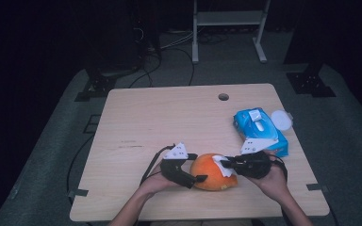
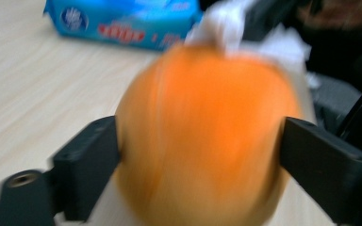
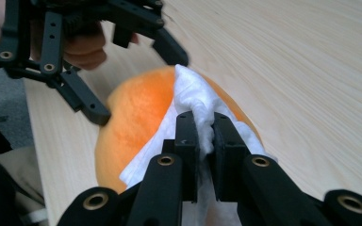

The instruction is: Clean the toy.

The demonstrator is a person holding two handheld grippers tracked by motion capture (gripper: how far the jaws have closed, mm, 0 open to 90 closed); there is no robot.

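A round orange ball-like object (image 1: 208, 175) (image 2: 202, 136) (image 3: 136, 117) rests near the table's front edge. My left gripper (image 1: 197, 167) (image 2: 200, 127) (image 3: 139, 84) stands wide open around it, one jaw on each side, close against its flanks. My right gripper (image 1: 224, 164) (image 3: 205, 122) comes in from the right, shut on a crumpled white tissue (image 1: 225, 168) (image 3: 193, 89) (image 2: 226, 28). The tissue lies pressed on the top right of the orange object. The left gripper view is blurred.
A blue pack of wipes (image 1: 260, 132) (image 2: 122, 23) lies at the right of the wooden table (image 1: 169, 117), with a round white lid (image 1: 281, 119) beside it. A cable hole (image 1: 223, 97) sits near the far edge. Bare wood spreads to the left and middle.
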